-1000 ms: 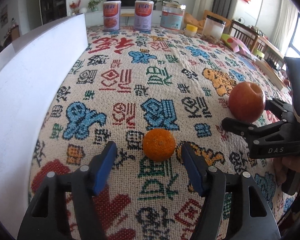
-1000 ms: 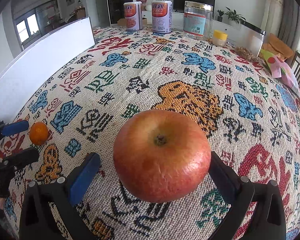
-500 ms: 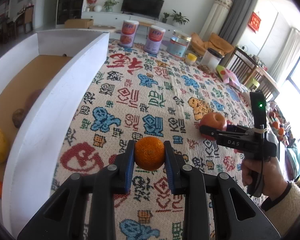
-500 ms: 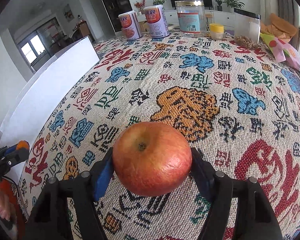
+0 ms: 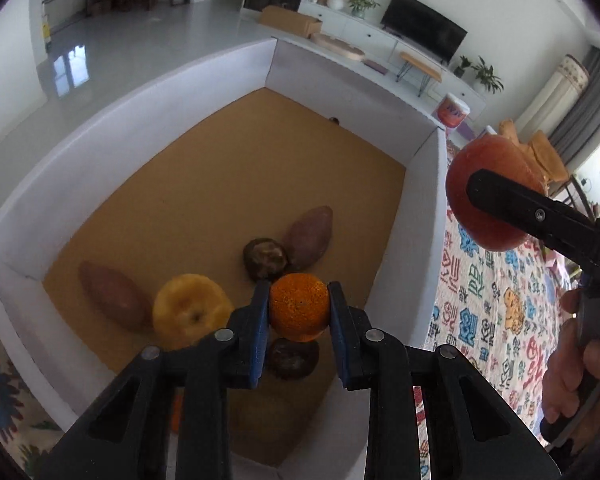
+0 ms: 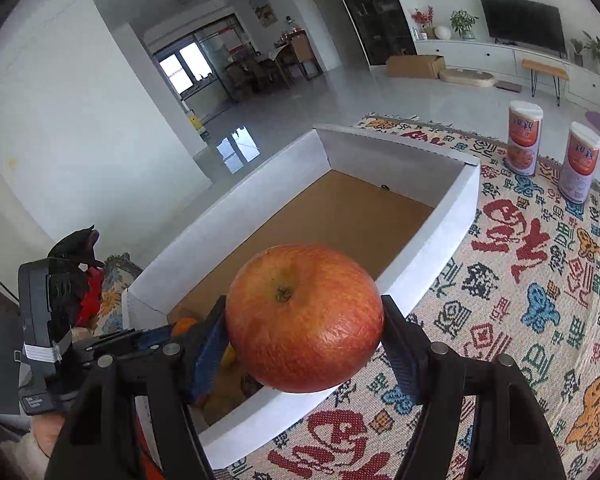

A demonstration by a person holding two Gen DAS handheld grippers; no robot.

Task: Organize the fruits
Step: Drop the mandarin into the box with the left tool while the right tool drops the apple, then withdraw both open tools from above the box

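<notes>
Bright living room all around, and my table wears a woven cloth with red, blue and green signs on it. My left gripper is squeezing a small bumpy orange tangerine and holds it in the air over the big white cardboard box with a brown floor. Down inside lie a yellow apple, two long brown sweet potatoes, and two dark round fruits. My right gripper is clamped on a big round red apple, up beside the box's near wall. I think I am at the drop-off step. Next I should lower the tangerine to a bare spot, let go softly, then bring the apple over the wall. Two tall orange-and-white cans have writing, but I cannot read it.
</notes>
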